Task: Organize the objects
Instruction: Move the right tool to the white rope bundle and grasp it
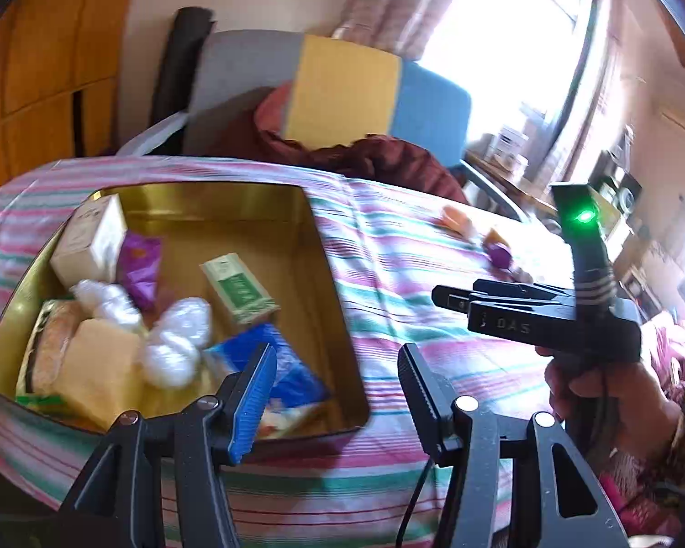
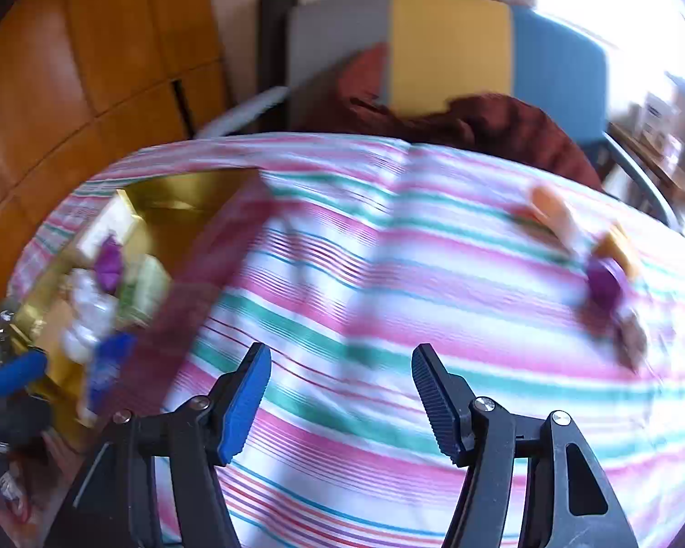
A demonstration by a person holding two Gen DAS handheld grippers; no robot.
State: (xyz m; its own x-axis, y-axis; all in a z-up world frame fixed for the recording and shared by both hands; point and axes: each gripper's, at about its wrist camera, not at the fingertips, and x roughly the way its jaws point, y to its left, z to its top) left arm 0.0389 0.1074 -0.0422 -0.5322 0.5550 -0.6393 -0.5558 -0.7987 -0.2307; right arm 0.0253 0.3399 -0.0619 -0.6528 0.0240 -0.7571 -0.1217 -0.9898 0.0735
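A gold tin (image 1: 233,201) full of small packets is seen at the left edge of the striped tablecloth (image 1: 388,251). Nothing is held by the left gripper (image 1: 338,392) or the right gripper (image 2: 342,402); both are spread wide. A purple sweet (image 2: 605,285) and other blurred bits are seen near the right edge.

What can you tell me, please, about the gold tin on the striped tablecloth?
The gold tin is a rectangular, open-topped box with shiny, metallic-looking walls and rounded corners. It sits flat on the striped tablecloth, towards its left side. It holds a white carton, a green-and-white box, a purple packet, clear wrapped bundles and a blue packet. No gripper touches it.
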